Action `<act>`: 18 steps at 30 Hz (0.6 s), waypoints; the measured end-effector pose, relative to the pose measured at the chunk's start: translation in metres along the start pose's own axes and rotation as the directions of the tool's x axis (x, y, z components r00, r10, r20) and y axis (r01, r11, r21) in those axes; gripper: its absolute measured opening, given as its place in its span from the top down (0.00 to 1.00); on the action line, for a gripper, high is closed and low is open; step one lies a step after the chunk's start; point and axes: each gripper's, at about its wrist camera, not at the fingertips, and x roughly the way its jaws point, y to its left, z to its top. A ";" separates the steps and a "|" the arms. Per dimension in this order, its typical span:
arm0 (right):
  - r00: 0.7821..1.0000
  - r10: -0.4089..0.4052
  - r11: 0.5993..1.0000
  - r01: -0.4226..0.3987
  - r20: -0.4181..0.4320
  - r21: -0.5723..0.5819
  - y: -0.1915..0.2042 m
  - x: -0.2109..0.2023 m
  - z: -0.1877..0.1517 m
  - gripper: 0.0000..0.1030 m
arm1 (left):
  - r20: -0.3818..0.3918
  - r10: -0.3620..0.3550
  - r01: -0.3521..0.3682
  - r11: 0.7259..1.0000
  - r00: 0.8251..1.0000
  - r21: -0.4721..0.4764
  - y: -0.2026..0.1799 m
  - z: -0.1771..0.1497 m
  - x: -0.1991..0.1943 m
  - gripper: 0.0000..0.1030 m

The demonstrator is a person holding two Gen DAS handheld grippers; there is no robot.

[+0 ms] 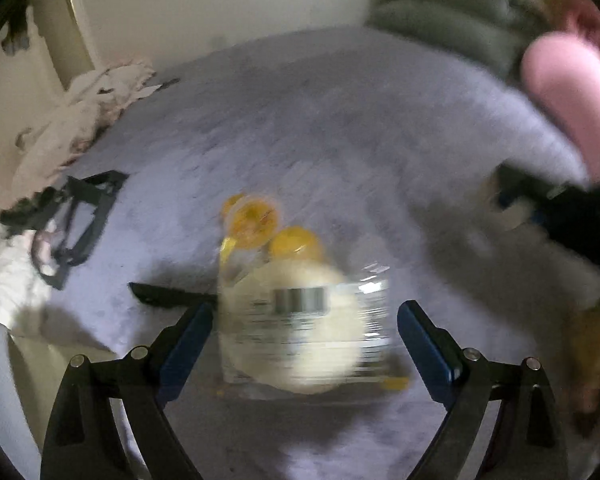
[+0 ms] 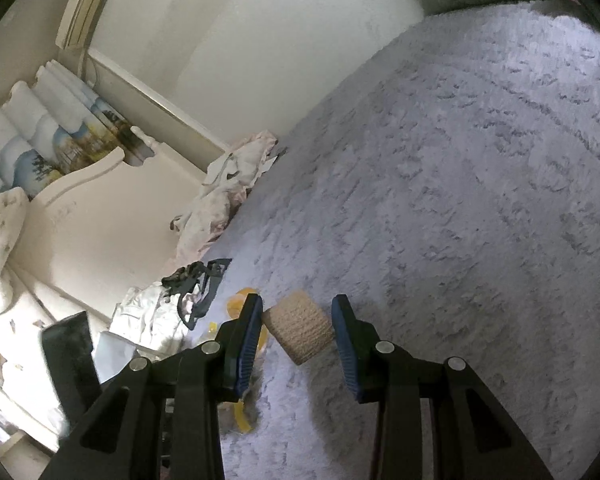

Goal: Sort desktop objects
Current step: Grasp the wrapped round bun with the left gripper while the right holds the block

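Observation:
My left gripper hangs open over a lilac fuzzy blanket. Between its blue pads lies a clear plastic bag with a barcode label, something round and white, and yellow pieces at its far end. The picture is blurred; the right pad stands apart from the bag. My right gripper is shut on a beige cord-wound roll, held tilted above the blanket. Yellow pieces show just left of its left finger.
A black plastic frame lies at the blanket's left edge beside crumpled white cloth. A flat black thing lies left of the bag. At right are a pink sleeve and a dark blurred shape. A green cushion sits behind.

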 end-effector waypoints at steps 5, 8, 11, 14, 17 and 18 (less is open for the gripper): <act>1.000 0.008 1.000 -0.008 -0.009 0.002 -0.001 0.002 0.000 0.67 | -0.055 -0.108 0.098 0.981 0.993 -0.168 0.025 -0.008 0.034 0.00; 1.000 0.017 1.000 -0.017 -0.012 0.006 -0.002 0.002 0.000 0.67 | -0.042 -0.113 0.100 0.967 0.993 -0.235 0.033 -0.004 0.033 0.01; 1.000 0.019 1.000 -0.018 -0.020 0.015 -0.003 0.004 -0.001 0.67 | -0.025 -0.083 0.076 0.976 0.996 -0.203 0.024 -0.002 0.025 0.20; 0.999 0.020 1.000 -0.020 -0.025 0.021 -0.004 0.005 0.000 0.67 | -0.004 -0.036 0.035 0.979 0.999 -0.200 0.016 -0.005 0.016 0.34; 1.000 0.022 1.000 -0.022 -0.017 0.010 -0.001 0.004 0.000 0.67 | 0.038 -0.002 0.009 0.986 0.999 -0.167 0.011 -0.014 0.000 0.36; 0.999 0.029 1.000 -0.029 -0.014 0.006 0.000 0.003 -0.001 0.67 | 0.059 0.019 -0.010 0.989 0.998 -0.147 0.006 -0.016 -0.011 0.36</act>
